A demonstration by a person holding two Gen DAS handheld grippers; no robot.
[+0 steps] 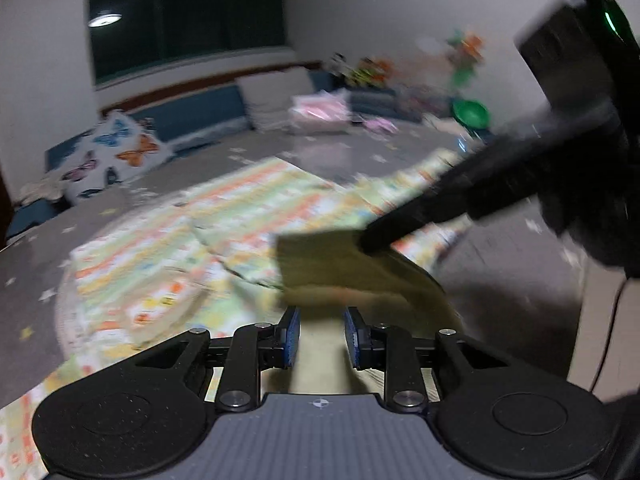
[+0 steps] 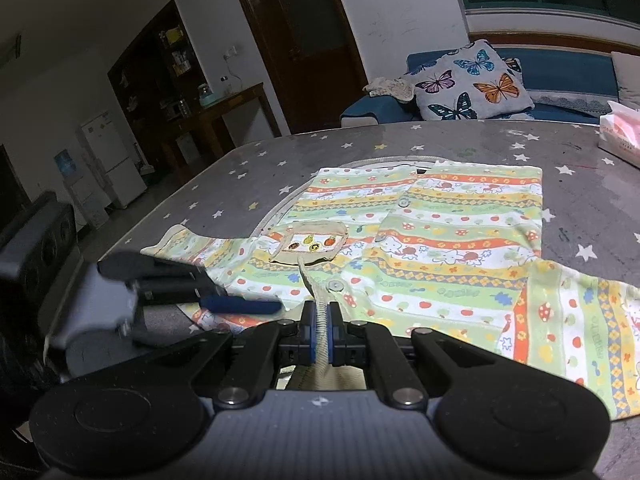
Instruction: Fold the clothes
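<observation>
A child's striped, printed garment (image 2: 440,240) lies spread on the grey star-patterned table (image 2: 280,160), a beige pocket (image 2: 308,244) on its front. My right gripper (image 2: 320,328) is shut on the garment's beige trimmed edge, which runs up between its blue pads. In the left wrist view the garment (image 1: 180,248) is blurred, and the right gripper (image 1: 368,240) lifts a dull beige flap of it. My left gripper (image 1: 322,336) has its pads a little apart with beige cloth filling the gap. From the right wrist view the left gripper (image 2: 240,305) sits low at the garment's near left edge.
A butterfly pillow (image 2: 476,80) rests on the blue sofa beyond the table. A pink tissue pack (image 2: 620,132) stands at the table's far right. The table's edge drops off to the left. A green bowl (image 1: 472,114) and toys sit at the far side.
</observation>
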